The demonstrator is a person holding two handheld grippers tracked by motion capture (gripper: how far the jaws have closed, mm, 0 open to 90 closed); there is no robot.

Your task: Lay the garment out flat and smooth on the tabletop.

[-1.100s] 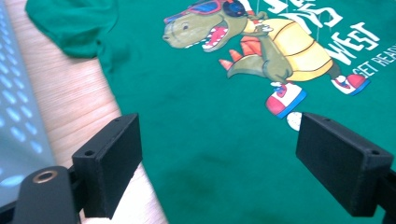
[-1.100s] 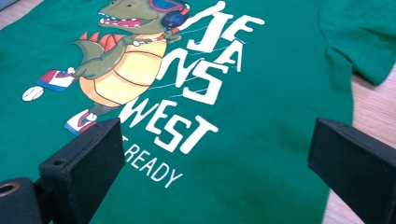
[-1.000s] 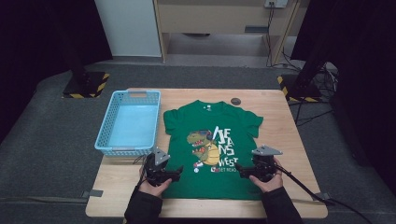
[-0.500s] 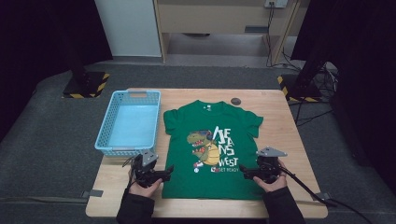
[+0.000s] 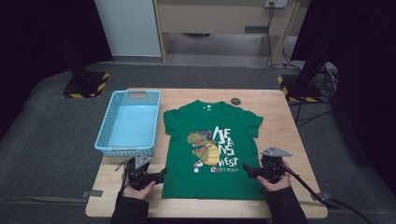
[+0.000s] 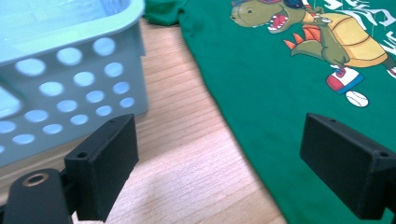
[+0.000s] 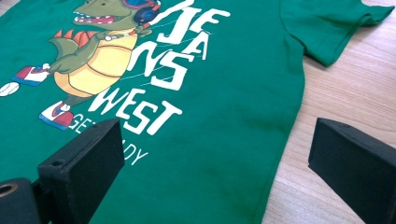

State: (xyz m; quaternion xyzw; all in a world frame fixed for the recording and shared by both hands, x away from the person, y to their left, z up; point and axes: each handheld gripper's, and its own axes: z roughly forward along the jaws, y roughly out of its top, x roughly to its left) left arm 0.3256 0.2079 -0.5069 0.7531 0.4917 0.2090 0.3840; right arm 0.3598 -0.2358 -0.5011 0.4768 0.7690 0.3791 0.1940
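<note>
High view first: the wooden table (image 5: 275, 100) carries a green dinosaur T-shirt (image 5: 212, 151) spread flat and face up across its middle, collar away from the person, hem along the near edge, laid out as if for folding. Just beside its left sleeve stands a light blue perforated plastic basket (image 5: 129, 122), nothing in it, probably waiting for the finished shirt. A small dark round object (image 5: 236, 101) lies apart beyond the collar; I cannot tell what it is. At the near corners the person's two hands flank the shirt, one tool to each side edge. The left gripper (image 6: 219, 161) hovers low with jaws wide apart, nothing between them but bare wood and the shirt's left edge. The right gripper (image 7: 212, 165) likewise stands open, straddling the right edge, pads clear of the cloth, which suggests both edges are about to be pinched together.
</note>
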